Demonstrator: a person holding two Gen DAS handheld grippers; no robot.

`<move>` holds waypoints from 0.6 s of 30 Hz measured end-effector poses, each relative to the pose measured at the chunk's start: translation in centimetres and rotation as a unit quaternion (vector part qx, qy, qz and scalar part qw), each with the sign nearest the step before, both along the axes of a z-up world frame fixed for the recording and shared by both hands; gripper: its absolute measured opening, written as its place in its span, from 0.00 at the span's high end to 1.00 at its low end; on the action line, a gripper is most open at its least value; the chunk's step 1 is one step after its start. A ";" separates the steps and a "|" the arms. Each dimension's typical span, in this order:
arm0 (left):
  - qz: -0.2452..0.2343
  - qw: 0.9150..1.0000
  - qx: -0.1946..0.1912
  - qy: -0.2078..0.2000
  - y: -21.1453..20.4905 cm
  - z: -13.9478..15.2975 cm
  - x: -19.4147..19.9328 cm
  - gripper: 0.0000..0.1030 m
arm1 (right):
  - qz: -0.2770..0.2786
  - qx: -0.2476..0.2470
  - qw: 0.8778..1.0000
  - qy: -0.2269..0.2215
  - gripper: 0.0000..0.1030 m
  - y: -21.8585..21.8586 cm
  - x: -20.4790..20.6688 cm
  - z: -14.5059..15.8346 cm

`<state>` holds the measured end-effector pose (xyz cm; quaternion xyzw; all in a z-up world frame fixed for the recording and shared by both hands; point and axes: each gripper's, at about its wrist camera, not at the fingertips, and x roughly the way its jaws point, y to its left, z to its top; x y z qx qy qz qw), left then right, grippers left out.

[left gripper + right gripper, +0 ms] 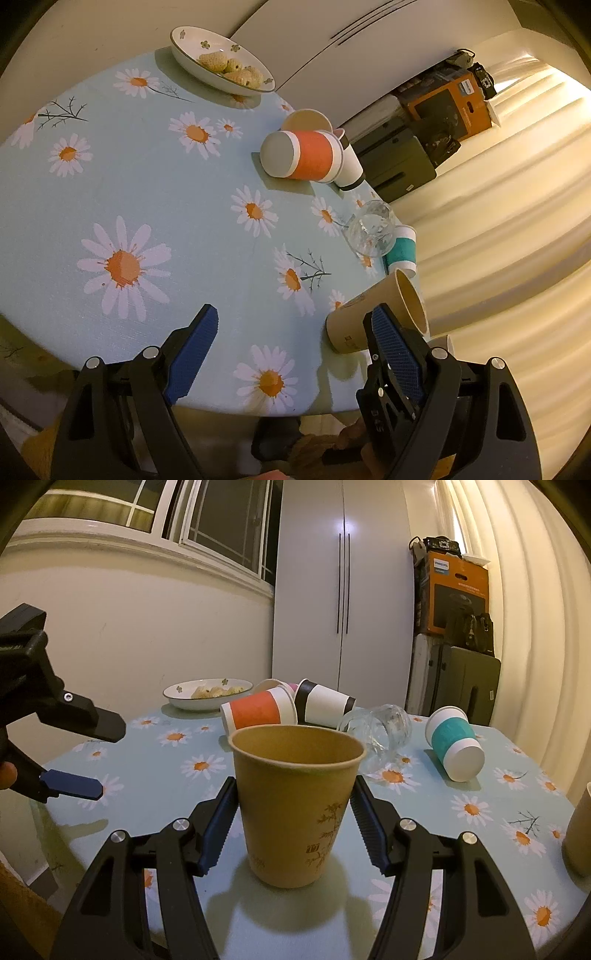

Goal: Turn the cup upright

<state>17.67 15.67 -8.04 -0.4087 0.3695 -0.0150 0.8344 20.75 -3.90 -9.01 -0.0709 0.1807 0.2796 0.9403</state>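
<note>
A brown paper cup (pixel 295 805) stands upright on the daisy tablecloth (pixel 155 760), between the fingers of my right gripper (pixel 293 794). The jaws sit close on both sides of the cup; whether they press it I cannot tell. In the left wrist view the same brown cup (pixel 373 317) shows at the table's right edge, partly behind my right finger pad. My left gripper (pixel 293 321) is open and empty above the table's near edge. It also shows in the right wrist view (pixel 103 760) at far left.
An orange cup (pixel 258 710), a black-and-white cup (pixel 325 703), a clear glass (pixel 376 727) and a teal cup (pixel 456 742) lie on their sides at the back. A bowl of food (pixel 207 694) stands behind. Another brown cup (pixel 580 834) is at the right edge.
</note>
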 end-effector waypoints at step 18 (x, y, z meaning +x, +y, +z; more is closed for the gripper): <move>0.012 0.999 0.048 0.016 -0.1 0.0 -0.3 0.19 | -0.002 0.007 1.000 0.028 0.06 -2.3 -1.9 3.0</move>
